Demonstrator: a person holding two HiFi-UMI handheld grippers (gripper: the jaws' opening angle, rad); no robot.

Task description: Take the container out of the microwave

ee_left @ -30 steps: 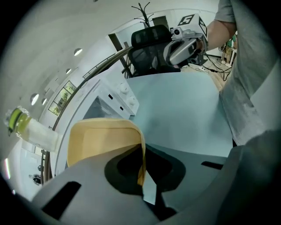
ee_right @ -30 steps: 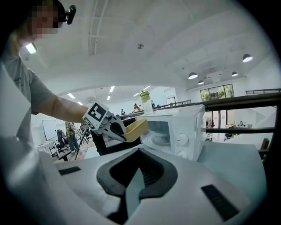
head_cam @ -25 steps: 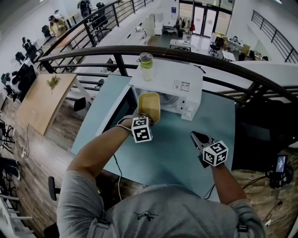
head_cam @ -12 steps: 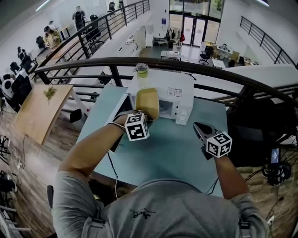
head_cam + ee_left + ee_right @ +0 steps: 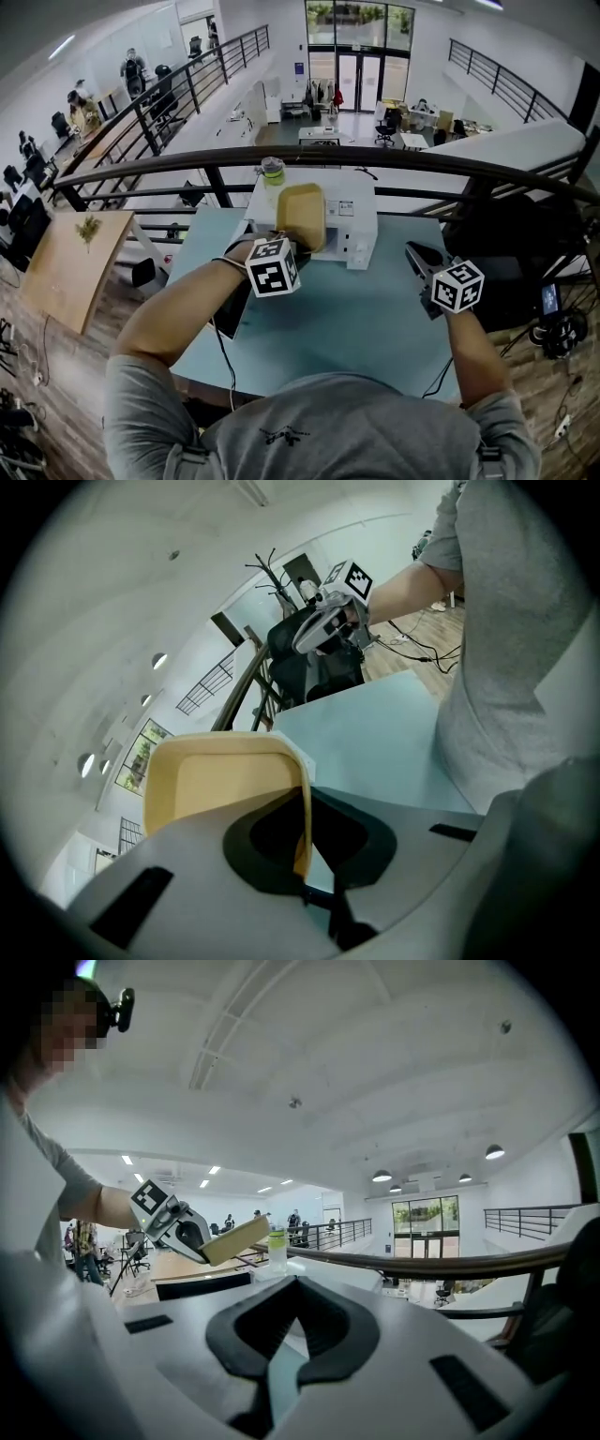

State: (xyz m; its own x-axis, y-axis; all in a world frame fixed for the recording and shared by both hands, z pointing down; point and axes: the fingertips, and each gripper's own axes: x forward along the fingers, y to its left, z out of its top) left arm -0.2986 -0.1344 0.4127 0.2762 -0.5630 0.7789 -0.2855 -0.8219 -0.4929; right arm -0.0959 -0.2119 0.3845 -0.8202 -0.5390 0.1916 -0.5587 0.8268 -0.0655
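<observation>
My left gripper [image 5: 286, 246] is shut on the rim of a shallow yellow container [image 5: 302, 216] and holds it up in the air, tilted, in front of the white microwave [image 5: 352, 225]. In the left gripper view the container [image 5: 220, 785] stands edge-on, its thin rim pinched between the jaws of the left gripper [image 5: 305, 855]. My right gripper [image 5: 415, 253] hovers to the right of the microwave, shut with nothing in it. The right gripper view shows its own closed jaws [image 5: 281, 1363] and, at the left, the left gripper with the container [image 5: 234, 1238].
The microwave stands on a pale blue table [image 5: 356, 328], its dark door [image 5: 234, 305] swung open to the left. A bottle with a green cap [image 5: 273, 171] stands on top of the microwave. A dark railing [image 5: 394, 161] runs behind the table.
Both grippers have risen. The container has gone up with the left gripper, higher above the table and in front of the microwave's top. The right gripper stays shut and empty.
</observation>
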